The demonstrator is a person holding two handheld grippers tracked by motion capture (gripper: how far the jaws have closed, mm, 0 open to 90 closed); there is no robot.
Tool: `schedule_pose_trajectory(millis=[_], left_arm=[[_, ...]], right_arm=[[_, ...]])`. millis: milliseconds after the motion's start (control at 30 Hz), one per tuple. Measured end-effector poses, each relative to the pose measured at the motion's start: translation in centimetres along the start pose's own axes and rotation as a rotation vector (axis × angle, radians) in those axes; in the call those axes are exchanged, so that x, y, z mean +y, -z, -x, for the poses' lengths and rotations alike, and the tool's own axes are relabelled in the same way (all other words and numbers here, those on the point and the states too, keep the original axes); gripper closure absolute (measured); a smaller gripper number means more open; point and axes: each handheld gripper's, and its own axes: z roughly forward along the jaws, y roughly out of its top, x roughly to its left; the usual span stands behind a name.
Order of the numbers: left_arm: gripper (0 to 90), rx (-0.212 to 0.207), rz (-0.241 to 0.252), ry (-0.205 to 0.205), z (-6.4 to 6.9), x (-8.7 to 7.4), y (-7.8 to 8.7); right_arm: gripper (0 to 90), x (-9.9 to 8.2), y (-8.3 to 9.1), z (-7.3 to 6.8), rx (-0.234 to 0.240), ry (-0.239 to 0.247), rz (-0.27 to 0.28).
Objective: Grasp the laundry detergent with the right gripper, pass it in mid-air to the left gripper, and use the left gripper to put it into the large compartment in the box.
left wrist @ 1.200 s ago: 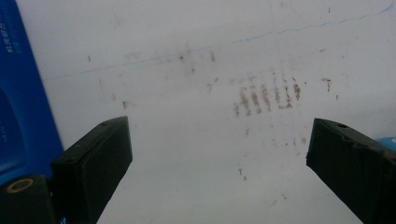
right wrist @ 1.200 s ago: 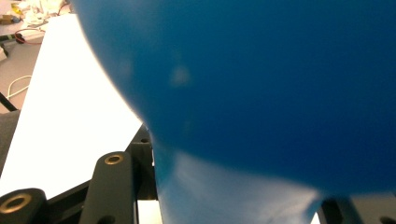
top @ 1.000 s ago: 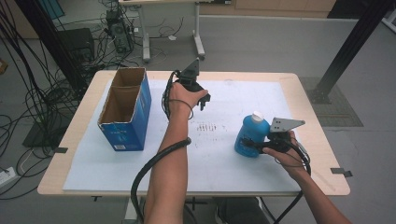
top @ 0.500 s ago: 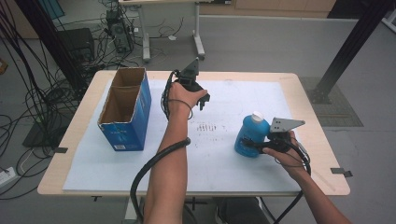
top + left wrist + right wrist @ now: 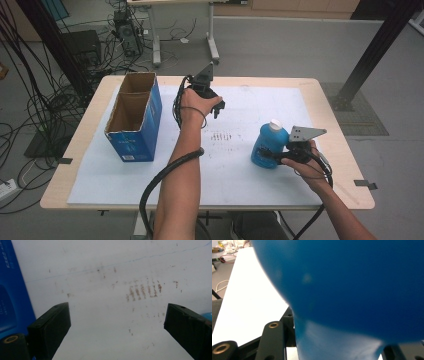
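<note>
A blue bottle (image 5: pixel 268 146) with a white cap stands right of centre in the high view, on the white sheet (image 5: pixel 235 165) that covers the tabletop (image 5: pixel 345 150). Its long axis runs close to vertical, cap end up and leaning slightly toward the upper right of the frame, base down on the sheet. The right tongs (image 5: pixel 270 156) come at it from the right, level with its lower body, and are closed on the blue bottle; in the right gripper view the blue bottle (image 5: pixel 352 290) sits pressed up against the camera, its rounded body narrowing toward the bottom of the frame between the black linkages, with the white sheet (image 5: pixel 247 297) to the left. The left tongs (image 5: pixel 218 107) hang above the sheet just above the middle of the high view, pointing down, well apart from the bottle. In the left gripper view the left tongs (image 5: pixel 117 332) stand wide open with nothing between them, over a patch of short brown marks (image 5: pixel 143 291) on the white sheet (image 5: pixel 100 322). A blue cardboard box (image 5: pixel 134 117) stands at the left of the high view with its top open, its long side running from the lower left toward the top of the frame; its brown inside looks empty as far as it shows. A strip of the same blue cardboard box (image 5: pixel 11 290) lines the left edge of the left gripper view.
</note>
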Motion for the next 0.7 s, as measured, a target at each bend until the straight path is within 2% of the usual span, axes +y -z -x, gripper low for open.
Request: schedule_pose_trajectory(millis=[700], left_arm=[[7.3, 0.005, 0.004, -0.002, -0.02, -0.05, 0.37]], right_arm=[[45.3, 0.00, 0.02, 0.03, 0.001, 0.000, -0.001]])
